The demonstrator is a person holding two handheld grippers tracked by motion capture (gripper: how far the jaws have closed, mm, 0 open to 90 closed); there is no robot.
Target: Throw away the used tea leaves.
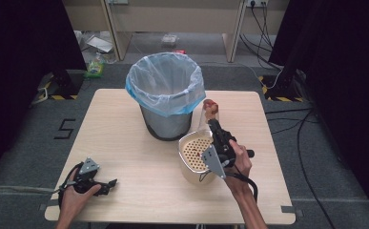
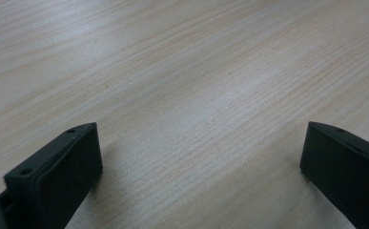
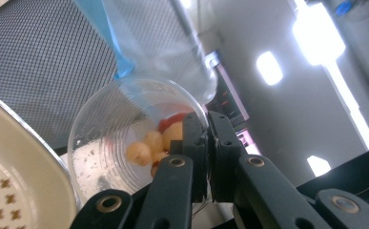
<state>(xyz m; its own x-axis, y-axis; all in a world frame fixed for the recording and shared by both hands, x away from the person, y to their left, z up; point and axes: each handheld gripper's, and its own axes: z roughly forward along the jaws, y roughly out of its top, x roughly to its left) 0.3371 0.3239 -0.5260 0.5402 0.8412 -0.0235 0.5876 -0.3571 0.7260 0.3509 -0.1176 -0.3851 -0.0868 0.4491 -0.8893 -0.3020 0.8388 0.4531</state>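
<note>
A clear plastic cup with red and yellow fruit pieces inside hangs tilted above a cream perforated strainer bowl. My right gripper is shut on the cup's rim. In the right gripper view the jaws pinch the cup wall at the right gripper tips, with the fruit pieces just inside and the strainer bowl at lower left. My left gripper rests at the table's front left. In the left gripper view the left gripper stands open over bare wood.
A grey mesh waste bin lined with a blue-white bag stands at the table's back middle, close to the left of the cup. The mesh bin is right behind the cup. Cables and clutter lie on the floor beyond.
</note>
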